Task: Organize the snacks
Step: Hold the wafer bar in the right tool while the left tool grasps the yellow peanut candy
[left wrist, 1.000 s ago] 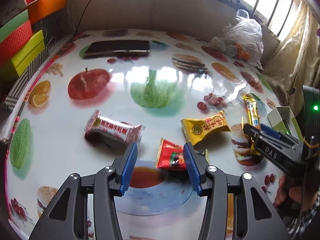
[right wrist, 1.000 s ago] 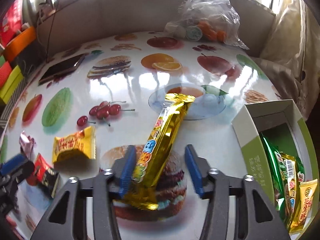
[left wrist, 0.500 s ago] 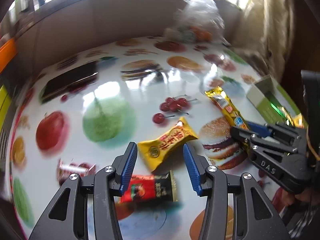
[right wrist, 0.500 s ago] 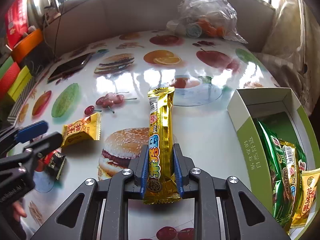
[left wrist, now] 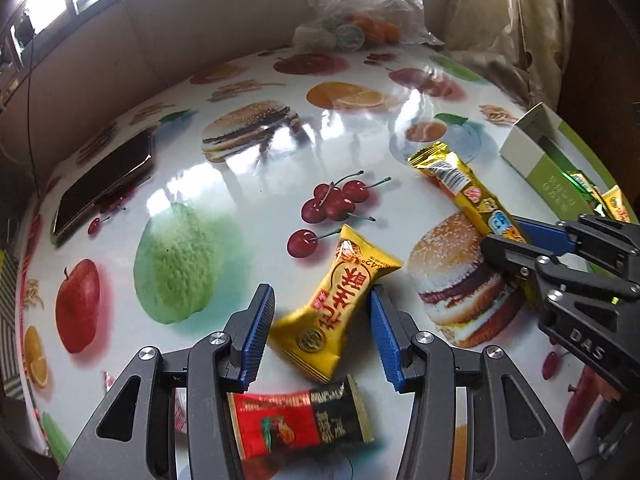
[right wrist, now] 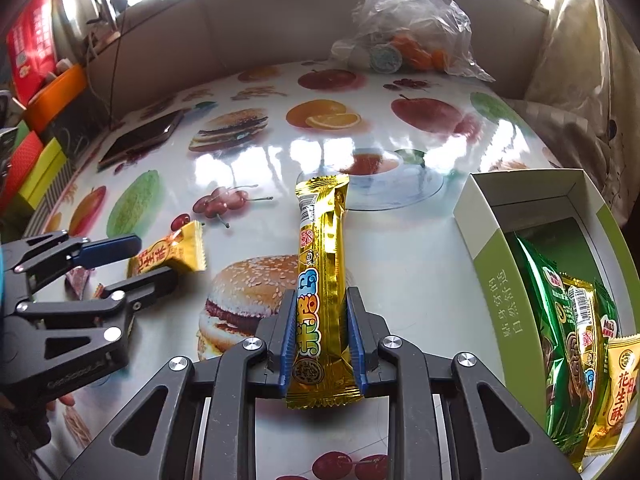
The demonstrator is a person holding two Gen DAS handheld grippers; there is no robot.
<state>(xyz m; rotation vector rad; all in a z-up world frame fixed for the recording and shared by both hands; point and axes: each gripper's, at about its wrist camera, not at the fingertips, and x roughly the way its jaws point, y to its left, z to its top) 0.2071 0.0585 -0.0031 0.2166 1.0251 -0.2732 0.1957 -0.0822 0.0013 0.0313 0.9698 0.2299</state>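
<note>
My right gripper (right wrist: 320,340) is shut on a long gold snack bar (right wrist: 322,264), which points away over the table; the bar also shows in the left wrist view (left wrist: 460,188). My left gripper (left wrist: 322,332) is open, its fingers on either side of a yellow snack packet (left wrist: 340,308), seen too in the right wrist view (right wrist: 168,254). A red and black packet (left wrist: 300,420) lies under the left gripper. A green and white box (right wrist: 496,280) at the right holds several packets (right wrist: 572,340).
A phone (left wrist: 104,184) lies at the far left of the fruit-print table (right wrist: 400,248). A plastic bag of goods (right wrist: 404,36) sits at the back. Coloured boxes (right wrist: 36,160) stand off the left edge. A white and red packet (left wrist: 180,412) is half hidden under the left gripper.
My right gripper closed on the gold bar. My left gripper moved right from the red packet and now straddles the yellow packet.
</note>
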